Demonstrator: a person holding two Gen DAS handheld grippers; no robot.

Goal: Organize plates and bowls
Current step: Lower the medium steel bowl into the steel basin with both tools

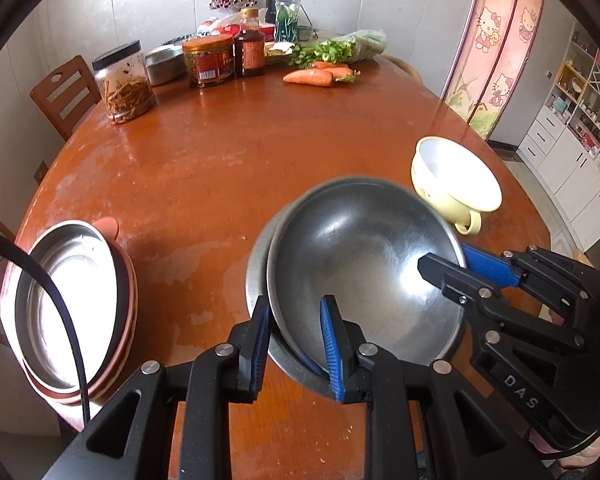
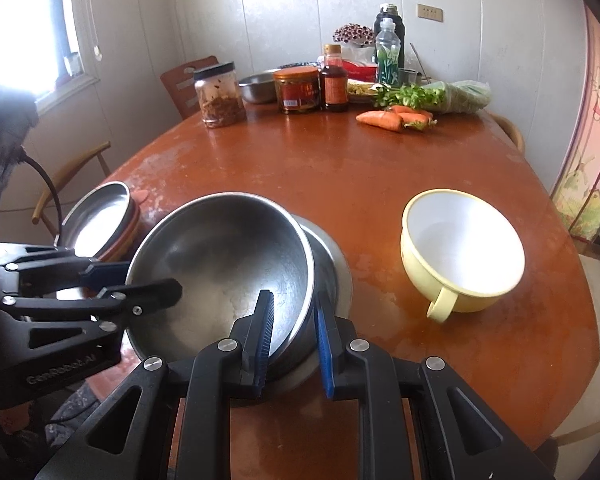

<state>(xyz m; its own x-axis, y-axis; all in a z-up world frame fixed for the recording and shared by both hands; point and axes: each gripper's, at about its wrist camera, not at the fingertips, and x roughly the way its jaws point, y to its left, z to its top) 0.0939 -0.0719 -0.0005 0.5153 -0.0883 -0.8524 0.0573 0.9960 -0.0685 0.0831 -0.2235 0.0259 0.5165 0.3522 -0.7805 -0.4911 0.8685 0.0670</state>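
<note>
On worn wood, both grippers clamp a round steel bowl [image 1: 360,264].

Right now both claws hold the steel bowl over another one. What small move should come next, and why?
Probably lower it a little more, then release. The left claw and right claw each pinch the upper steel bowl by its rim; it sits tilted, not yet nested level in the lower steel bowl.

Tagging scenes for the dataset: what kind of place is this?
Most likely a home dining room or kitchen: a worn wooden table with carrots, condiment jars, wooden chairs, and a white storage cabinet beyond.
</note>
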